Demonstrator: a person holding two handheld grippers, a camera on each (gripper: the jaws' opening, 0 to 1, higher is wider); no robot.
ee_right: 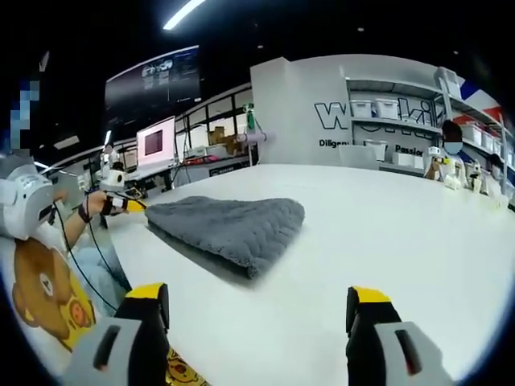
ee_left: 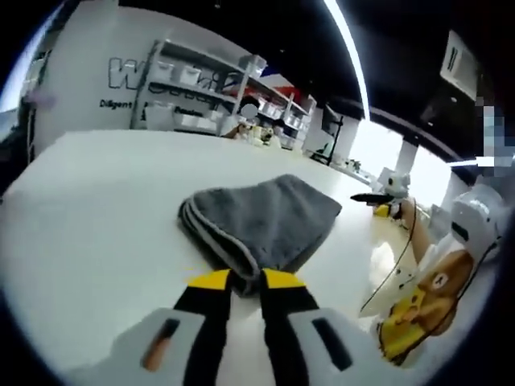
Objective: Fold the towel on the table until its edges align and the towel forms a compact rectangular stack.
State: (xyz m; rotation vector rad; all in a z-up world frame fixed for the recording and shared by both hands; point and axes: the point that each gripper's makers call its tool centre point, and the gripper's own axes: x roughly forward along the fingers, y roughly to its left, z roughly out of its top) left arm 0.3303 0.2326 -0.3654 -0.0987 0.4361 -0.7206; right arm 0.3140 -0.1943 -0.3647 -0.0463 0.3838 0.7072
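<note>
Here the left gripper (ee_left: 245, 279) pinches the folded towel's (ee_left: 265, 219) near edge, right gripper (ee_right: 256, 310) wide

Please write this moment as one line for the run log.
left gripper: shut on towel corner | right gripper: open, off towel | towel: grey, folded, on white table | fold: not finished

grey towel (ee_left: 265, 221) (ee_right: 229, 223), folded into a thick layered bundle, lying on the white table (ee_left: 105, 209) (ee_right: 386, 233)
</note>
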